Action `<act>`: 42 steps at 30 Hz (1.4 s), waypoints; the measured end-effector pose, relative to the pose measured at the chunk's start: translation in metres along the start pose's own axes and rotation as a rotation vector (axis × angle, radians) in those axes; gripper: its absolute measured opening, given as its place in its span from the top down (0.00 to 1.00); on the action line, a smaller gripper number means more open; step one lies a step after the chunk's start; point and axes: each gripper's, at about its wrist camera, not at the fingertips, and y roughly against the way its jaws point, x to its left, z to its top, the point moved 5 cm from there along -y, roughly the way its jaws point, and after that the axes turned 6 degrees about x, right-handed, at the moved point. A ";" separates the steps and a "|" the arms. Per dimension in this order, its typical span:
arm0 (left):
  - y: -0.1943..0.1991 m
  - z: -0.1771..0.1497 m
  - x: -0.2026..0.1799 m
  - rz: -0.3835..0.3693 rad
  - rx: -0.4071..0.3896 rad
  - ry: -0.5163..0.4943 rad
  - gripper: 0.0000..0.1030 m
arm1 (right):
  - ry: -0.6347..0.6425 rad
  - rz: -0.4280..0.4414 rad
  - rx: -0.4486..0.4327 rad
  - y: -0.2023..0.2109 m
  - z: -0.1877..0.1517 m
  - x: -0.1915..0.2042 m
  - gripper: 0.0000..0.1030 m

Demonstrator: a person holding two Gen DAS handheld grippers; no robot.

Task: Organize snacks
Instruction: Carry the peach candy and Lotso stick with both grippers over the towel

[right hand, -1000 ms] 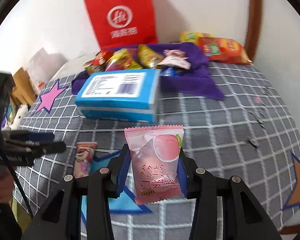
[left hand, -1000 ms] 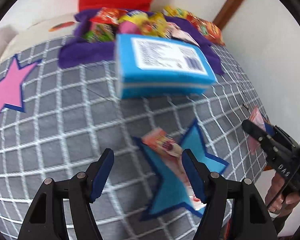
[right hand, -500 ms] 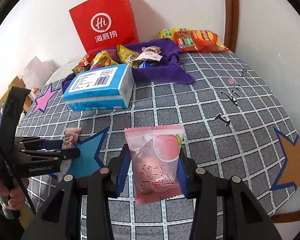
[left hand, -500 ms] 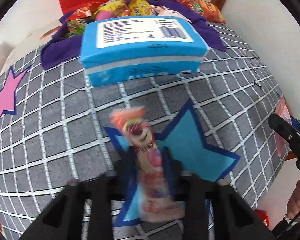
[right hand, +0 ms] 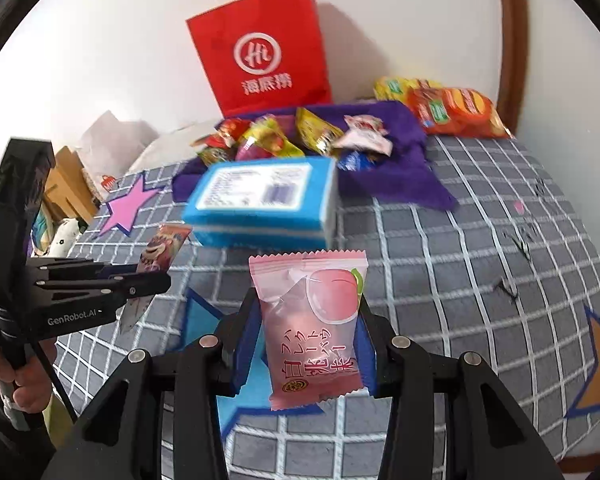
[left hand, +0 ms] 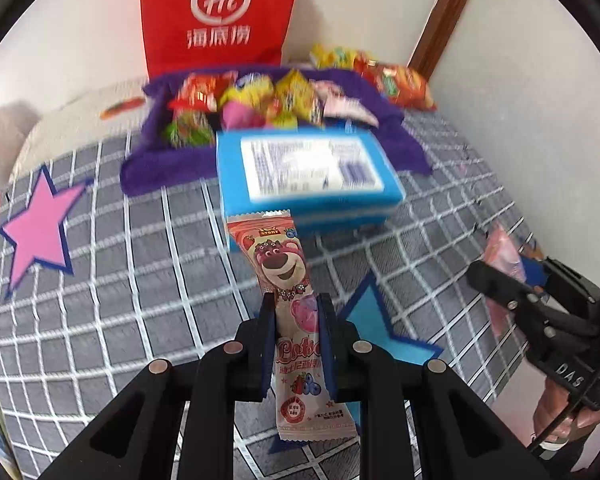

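Observation:
My left gripper point(left hand: 296, 312) is shut on a long pink bear-print snack packet point(left hand: 286, 280) and holds it upright above the grey checked cloth. It also shows in the right wrist view point(right hand: 140, 276) at the left. My right gripper point(right hand: 308, 320) is shut on a pink peach snack packet point(right hand: 314, 328), lifted off the cloth; this gripper shows in the left wrist view point(left hand: 500, 276) at the right. A purple cloth tray point(left hand: 140, 168) at the back holds several bright snack packets point(left hand: 260, 100).
A blue box point(left hand: 308, 172) lies in front of the purple tray. A red paper bag point(left hand: 216, 12) stands against the wall behind. Orange and yellow chip bags point(right hand: 452, 110) lie at the back right. Star patches mark the cloth point(left hand: 100, 320); its right edge is near.
My left gripper closed on the bear-print packet that lay on the blue star and lifted it. My right gripper kept hold of the peach packet and moved back toward the box.

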 end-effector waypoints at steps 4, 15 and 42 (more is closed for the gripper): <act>0.011 0.020 -0.001 -0.009 -0.036 -0.007 0.82 | 0.012 0.015 -0.018 0.003 0.018 0.009 0.58; 0.022 0.060 0.005 -0.024 -0.091 -0.009 0.82 | 0.004 0.008 -0.045 0.003 0.061 0.012 0.58; -0.011 0.193 0.016 -0.070 -0.139 -0.004 0.82 | -0.032 -0.059 -0.086 -0.045 0.200 -0.052 0.58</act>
